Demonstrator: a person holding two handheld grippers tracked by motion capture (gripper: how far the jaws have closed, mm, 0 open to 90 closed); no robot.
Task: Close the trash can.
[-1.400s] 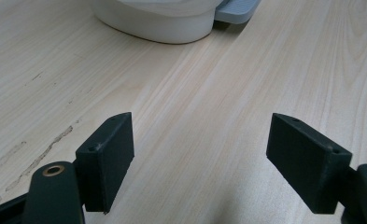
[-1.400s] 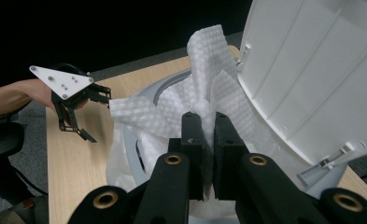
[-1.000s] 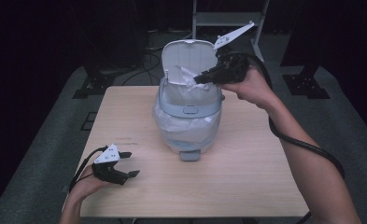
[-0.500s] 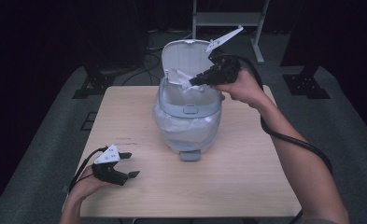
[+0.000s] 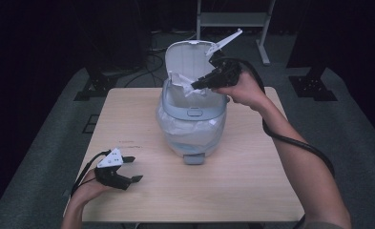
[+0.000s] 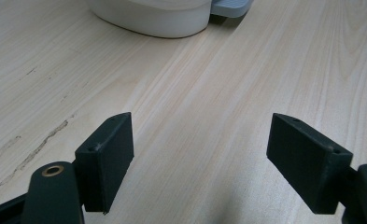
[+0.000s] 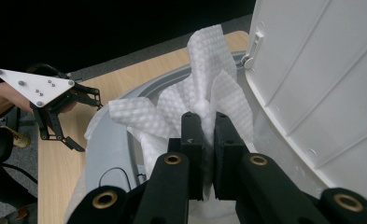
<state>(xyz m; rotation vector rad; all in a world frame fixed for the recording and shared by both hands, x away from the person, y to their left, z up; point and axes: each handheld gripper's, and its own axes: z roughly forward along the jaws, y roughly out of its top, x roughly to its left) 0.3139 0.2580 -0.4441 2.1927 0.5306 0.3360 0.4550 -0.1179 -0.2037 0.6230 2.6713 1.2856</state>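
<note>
Right gripper [image 7: 204, 154] was clamped on the paper towel [image 7: 204, 88], directly above the open bin [image 5: 193, 112]; drop path straight down. Left gripper [image 5: 128, 169] sat wide open, empty, near-left.

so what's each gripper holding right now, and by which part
The right gripper pinches a crumpled paper towel by its lower middle, over the open bin. The left gripper holds nothing.

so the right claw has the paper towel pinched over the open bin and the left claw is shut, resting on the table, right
Not quite: the left claw is open, its jaws standing wide apart over the table, as the left gripper view shows. The rest holds: the right claw pinches the paper towel over the open bin.
</note>
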